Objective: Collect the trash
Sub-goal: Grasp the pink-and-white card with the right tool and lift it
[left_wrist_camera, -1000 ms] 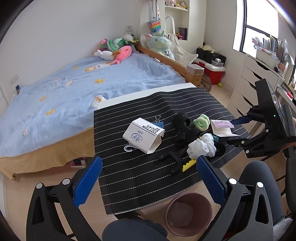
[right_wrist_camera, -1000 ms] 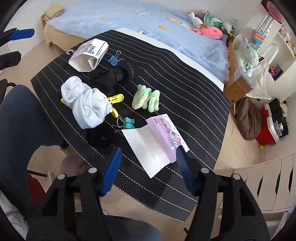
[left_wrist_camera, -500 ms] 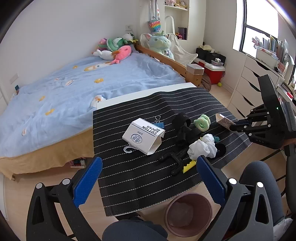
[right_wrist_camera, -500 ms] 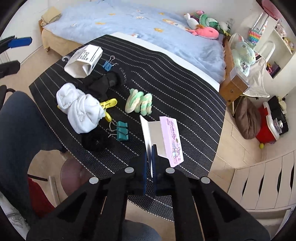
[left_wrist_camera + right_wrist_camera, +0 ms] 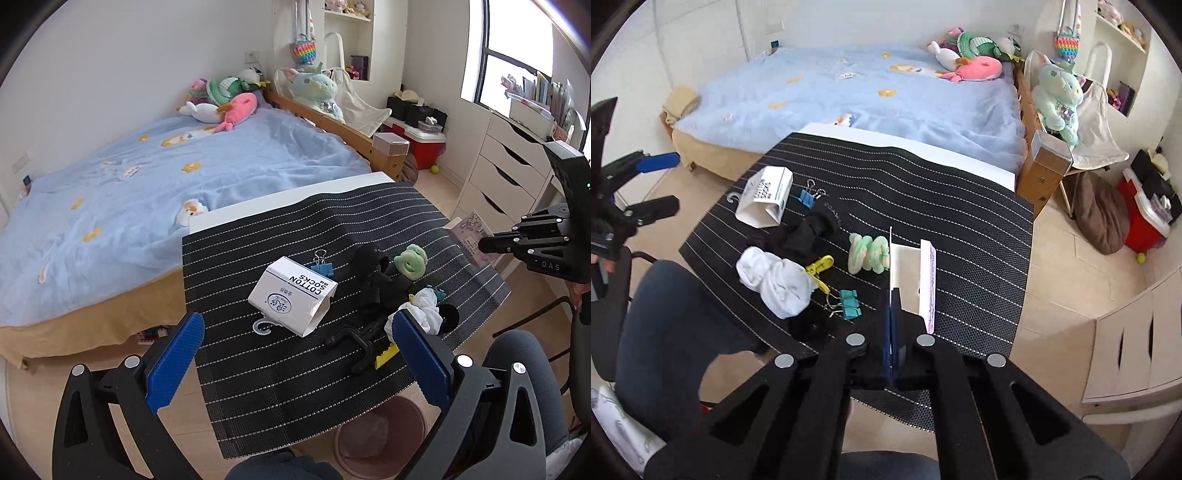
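Note:
My right gripper is shut on a folded white and purple card packet, held on edge above the striped black mat. From the left wrist view the same card packet hangs at the right gripper, off the mat's right edge. My left gripper stands open over the mat's near edge with nothing between its fingers. On the mat lie a white COTTON SOCKS box, white socks, black socks and a green-white scrunchie. A pink bin sits on the floor under the mat's front edge.
Blue binder clip, teal binder clips and a yellow clip lie on the mat. A bed with plush toys is behind. White drawers stand right. A person's knees are close by.
The right gripper went from open over the flat card packet to shut on it, then lifted it off the mat and tilted it on edge. The left gripper stayed put.

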`<move>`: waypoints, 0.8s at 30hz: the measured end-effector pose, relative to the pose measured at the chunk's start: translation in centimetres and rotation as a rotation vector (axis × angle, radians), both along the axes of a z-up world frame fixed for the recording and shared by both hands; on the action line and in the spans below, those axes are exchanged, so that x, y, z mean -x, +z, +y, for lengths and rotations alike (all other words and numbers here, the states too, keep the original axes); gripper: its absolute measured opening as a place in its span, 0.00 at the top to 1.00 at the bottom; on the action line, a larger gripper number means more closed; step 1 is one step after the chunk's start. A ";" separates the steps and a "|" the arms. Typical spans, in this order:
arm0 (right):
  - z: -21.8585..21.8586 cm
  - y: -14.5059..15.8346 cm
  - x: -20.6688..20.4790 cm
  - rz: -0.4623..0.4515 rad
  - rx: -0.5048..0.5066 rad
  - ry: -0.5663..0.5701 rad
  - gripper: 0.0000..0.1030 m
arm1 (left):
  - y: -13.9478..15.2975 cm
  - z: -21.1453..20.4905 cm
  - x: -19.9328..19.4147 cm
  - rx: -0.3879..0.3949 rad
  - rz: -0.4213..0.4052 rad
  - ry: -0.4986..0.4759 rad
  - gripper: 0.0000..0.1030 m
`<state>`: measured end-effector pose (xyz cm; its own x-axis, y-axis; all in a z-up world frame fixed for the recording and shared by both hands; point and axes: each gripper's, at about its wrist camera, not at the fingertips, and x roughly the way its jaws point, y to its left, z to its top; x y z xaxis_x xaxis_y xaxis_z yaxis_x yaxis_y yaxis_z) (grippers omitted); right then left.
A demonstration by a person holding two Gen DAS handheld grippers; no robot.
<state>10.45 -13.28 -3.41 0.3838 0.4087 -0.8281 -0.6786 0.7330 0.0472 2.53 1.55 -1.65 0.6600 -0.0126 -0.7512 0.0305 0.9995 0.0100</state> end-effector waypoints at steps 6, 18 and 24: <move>-0.3 0.7 0.3 0.025 -0.049 -0.011 1.00 | -0.1 0.3 -2.0 -0.009 0.030 -0.066 0.05; -0.7 0.9 0.7 0.045 -0.070 -0.015 1.00 | -3.3 0.9 -6.6 -0.060 0.175 -0.234 0.05; -1.0 0.9 0.8 0.052 -0.069 -0.020 1.00 | -5.3 1.0 -8.4 -0.065 0.237 -0.292 0.05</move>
